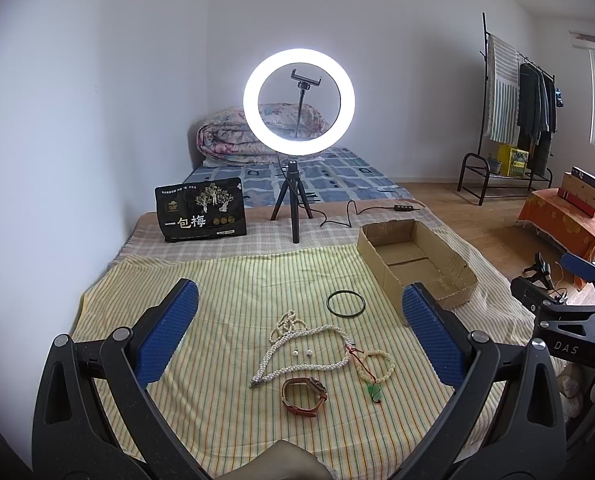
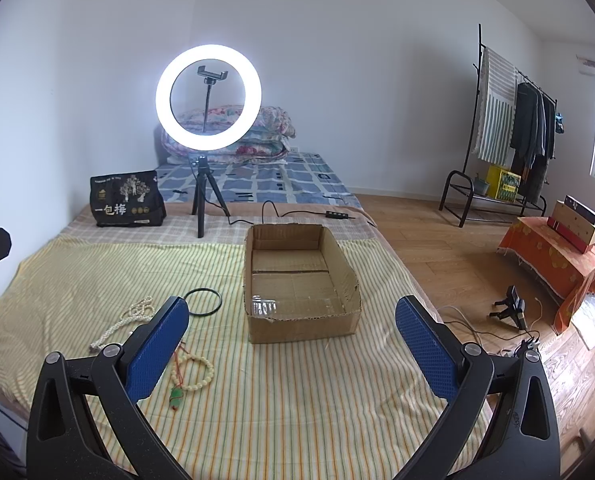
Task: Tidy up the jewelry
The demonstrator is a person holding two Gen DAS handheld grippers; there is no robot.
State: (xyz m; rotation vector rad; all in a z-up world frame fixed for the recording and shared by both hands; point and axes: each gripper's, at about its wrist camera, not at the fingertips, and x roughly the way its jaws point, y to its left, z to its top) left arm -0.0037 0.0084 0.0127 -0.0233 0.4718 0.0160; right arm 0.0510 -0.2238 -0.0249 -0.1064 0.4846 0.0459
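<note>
1. The striped cloth (image 1: 225, 280) covers the near end of the bed and serves as the work surface; its pale stripes likely make small pieces easy to spot.
2. The cardboard box (image 2: 301, 280) sits open-topped on the cloth's right side, nothing visible inside; I judge it to be where the jewelry is meant to go, set within easy reach of both hands.
3. The left gripper (image 1: 297, 332) hovers above the pile with its jaws spread wide, holding and touching nothing; the jewelry lies framed between its blue pads.
4. The right gripper (image 2: 293, 356) faces the box, jaws equally wide apart and empty; the box front lies between them.
5. The pearl necklace (image 1: 297, 354) sprawls in a loop at the centre of the cloth; the dark bangle (image 1: 346, 303) lies apart, nearer the box.
6. The leather-strap watch (image 1: 303, 396) lies nearest the left gripper; the bead bracelet (image 1: 375, 366) with a green pendant (image 1: 376, 393) is just beside it; the red cord crosses the necklace.
7. Two small earrings (image 1: 302, 353) rest inside the necklace's loop; probably the fiddliest to pinch.
</note>
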